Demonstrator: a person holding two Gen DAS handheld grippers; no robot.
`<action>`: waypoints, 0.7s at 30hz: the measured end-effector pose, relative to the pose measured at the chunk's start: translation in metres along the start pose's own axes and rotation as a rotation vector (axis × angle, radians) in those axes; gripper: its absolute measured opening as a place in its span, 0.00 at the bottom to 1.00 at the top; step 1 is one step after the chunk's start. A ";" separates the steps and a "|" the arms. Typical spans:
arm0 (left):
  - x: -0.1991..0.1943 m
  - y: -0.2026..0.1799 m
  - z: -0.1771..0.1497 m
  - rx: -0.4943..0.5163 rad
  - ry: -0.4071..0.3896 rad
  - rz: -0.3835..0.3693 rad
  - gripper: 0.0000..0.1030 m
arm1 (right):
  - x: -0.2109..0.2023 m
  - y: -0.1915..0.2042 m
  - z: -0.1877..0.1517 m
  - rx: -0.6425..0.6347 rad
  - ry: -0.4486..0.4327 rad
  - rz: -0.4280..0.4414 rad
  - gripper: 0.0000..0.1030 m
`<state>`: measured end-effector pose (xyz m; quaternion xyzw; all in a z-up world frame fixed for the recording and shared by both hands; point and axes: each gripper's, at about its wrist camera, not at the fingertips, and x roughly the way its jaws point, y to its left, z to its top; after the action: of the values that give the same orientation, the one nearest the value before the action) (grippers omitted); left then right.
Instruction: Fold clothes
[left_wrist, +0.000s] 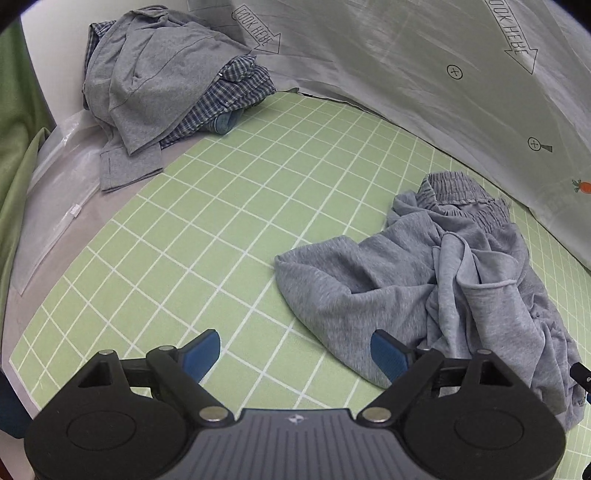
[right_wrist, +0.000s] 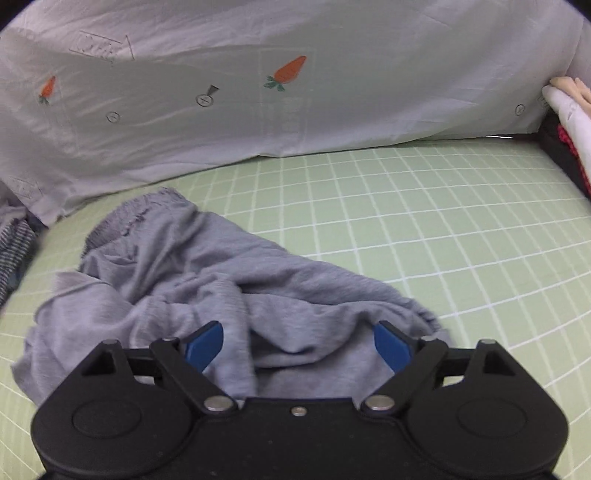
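Grey sweatpants (right_wrist: 207, 291) crumpled under right gripper (right_wrist: 297, 345) — elastic waistband ahead-left; left gripper (left_wrist: 295, 356) — both jaws wide, empty.

One crumpled grey garment (left_wrist: 424, 280) on the mat — one heap of clothes (left_wrist: 159, 88) — two grippers.

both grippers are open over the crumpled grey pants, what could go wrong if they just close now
1. The grey pants lie bunched in overlapping folds, so the right gripper, open right over a ridge, would likely pinch several layers instead of one edge.
2. The left gripper is open with mostly bare green grid mat between its fingers, so it may close on nothing.
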<state>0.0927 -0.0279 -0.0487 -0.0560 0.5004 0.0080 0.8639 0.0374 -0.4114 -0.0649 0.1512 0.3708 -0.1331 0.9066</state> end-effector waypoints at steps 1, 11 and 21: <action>0.000 0.001 0.004 0.003 -0.007 0.000 0.86 | 0.004 0.009 0.001 -0.021 0.003 0.023 0.87; 0.003 0.006 0.030 0.048 -0.036 0.008 0.87 | 0.033 0.037 -0.009 -0.082 0.110 0.083 0.05; -0.002 -0.027 -0.012 0.110 0.034 -0.027 0.86 | -0.050 -0.052 -0.008 -0.218 -0.052 -0.218 0.04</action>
<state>0.0838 -0.0554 -0.0506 -0.0153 0.5141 -0.0323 0.8570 -0.0206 -0.4495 -0.0435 0.0075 0.3735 -0.1935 0.9072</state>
